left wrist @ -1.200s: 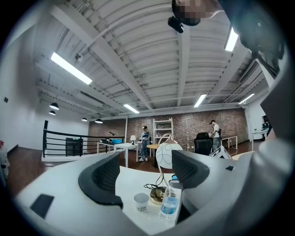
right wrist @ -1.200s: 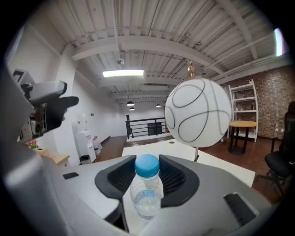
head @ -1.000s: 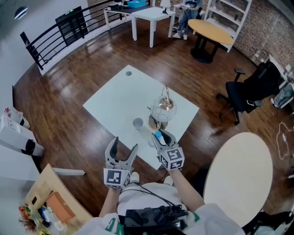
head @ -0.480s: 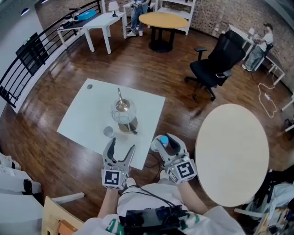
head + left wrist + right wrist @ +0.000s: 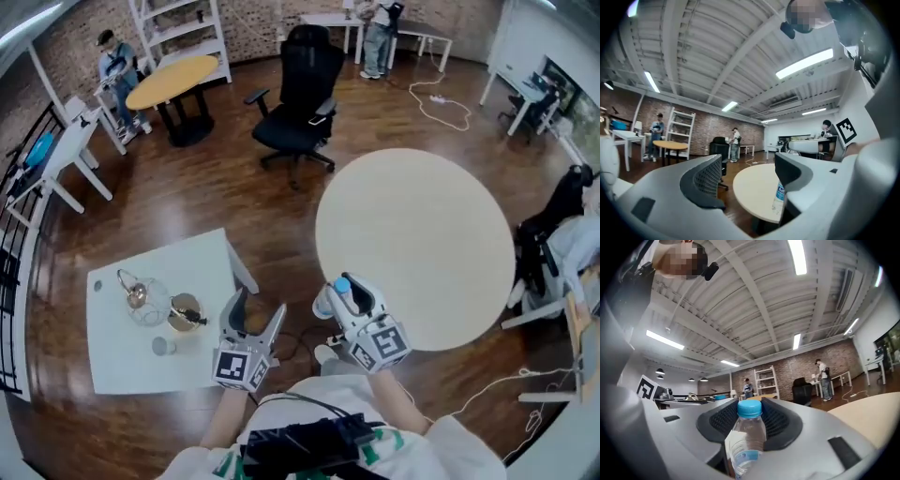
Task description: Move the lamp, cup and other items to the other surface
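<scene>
Over dark wood floor (image 5: 234, 178) beside the round beige counter (image 5: 422, 234), my right gripper (image 5: 337, 292) clamps a blue-capped bottle (image 5: 747, 437), label (image 5: 745, 458) too blurred to read, while my left gripper (image 5: 259, 305) gapes empty.

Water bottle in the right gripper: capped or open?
Capped. The water bottle has its blue cap on the neck and stands upright between the fingers of the right gripper.

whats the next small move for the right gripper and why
Probably carry the right gripper forward over the round table, then lower the bottle onto it. The gripper is shut on the bottle at the table's near edge, and the top ahead looks bare.
</scene>
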{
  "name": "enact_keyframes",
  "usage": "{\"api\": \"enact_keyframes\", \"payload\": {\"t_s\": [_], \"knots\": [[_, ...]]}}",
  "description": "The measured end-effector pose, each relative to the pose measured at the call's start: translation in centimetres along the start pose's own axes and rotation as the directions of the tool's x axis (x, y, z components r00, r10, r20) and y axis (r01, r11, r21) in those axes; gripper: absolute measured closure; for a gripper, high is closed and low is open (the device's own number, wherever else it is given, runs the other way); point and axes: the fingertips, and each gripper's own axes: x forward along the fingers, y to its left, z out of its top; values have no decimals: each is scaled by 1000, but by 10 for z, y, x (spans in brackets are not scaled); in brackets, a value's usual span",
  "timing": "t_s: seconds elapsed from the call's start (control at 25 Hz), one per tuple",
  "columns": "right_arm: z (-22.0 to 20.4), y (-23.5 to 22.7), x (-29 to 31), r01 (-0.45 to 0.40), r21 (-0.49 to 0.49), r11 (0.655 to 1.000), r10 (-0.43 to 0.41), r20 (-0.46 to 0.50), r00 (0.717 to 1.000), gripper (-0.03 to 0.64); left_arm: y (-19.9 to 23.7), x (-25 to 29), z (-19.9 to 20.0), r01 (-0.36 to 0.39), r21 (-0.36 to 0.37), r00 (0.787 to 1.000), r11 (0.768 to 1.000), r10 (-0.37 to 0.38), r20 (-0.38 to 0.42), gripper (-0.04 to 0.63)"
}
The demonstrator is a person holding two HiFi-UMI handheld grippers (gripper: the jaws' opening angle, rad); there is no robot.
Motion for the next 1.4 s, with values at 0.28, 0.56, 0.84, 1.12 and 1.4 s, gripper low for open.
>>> {"api": "enact_keyframes", "payload": {"t_s": [0.28, 0.56, 0.84, 1.12, 1.4], "knots": [[8, -133, -113, 366, -46, 929, -366, 10, 931, 443, -136, 121, -17, 370, -11, 929, 929, -370, -22, 247], [-16, -246, -221, 617, -76, 783, -620, -38, 783, 443, -275, 202, -47, 634, -27, 772, 773, -634, -36, 247], [-47, -327, -288, 756, -66, 652, -758, -98, 645, 443, -379, 242, -61, 788, -41, 613, 614, -789, -45, 247], [-69, -386, -311, 803, -80, 590, -804, -151, 576, 443, -430, 268, -94, 833, -61, 545, 550, -835, -75, 247], [-125, -418, -316, 825, -56, 562, -808, -252, 533, 442, -438, 277, -112, 834, -71, 540, 547, -836, -93, 248]]}}
